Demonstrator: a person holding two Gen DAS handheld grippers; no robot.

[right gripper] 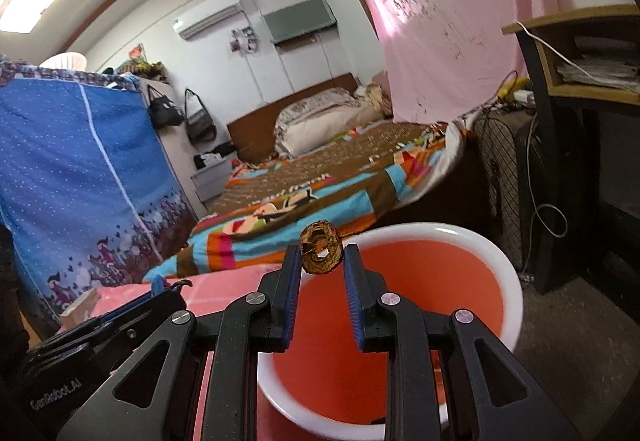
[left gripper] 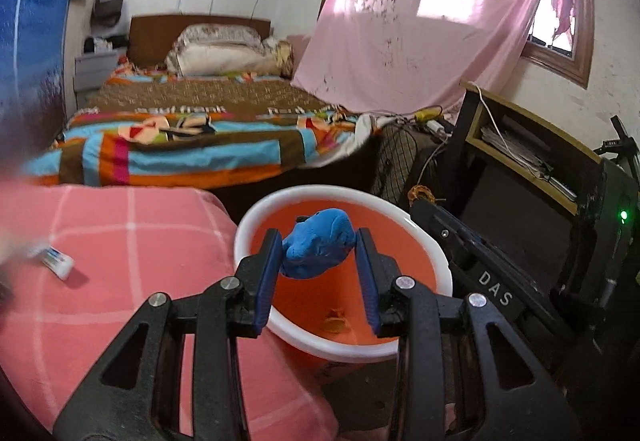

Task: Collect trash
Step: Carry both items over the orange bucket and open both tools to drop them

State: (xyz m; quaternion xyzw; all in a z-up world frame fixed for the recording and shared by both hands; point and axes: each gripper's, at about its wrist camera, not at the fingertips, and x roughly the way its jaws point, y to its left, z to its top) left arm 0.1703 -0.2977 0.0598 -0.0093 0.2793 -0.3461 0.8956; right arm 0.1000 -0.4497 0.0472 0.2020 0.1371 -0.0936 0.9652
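1. Left gripper (left gripper: 316,261) holds crumpled blue wad (left gripper: 318,247) above the white-rimmed orange plastic bin (left gripper: 436,257).
2. Pink checked blanket (left gripper: 132,241) lies left of bin; small white tube (left gripper: 54,261) on it.
3. Striped bed (left gripper: 200,137) stands behind.

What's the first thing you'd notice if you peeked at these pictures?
Probably the orange bin with its white rim, close up in front of both cameras. Over it, the left hand-held gripper pinches a crumpled blue lump, and the right hand-held gripper pinches a small brown ring-shaped scrap. Behind them lies a bed with a bright striped cover.
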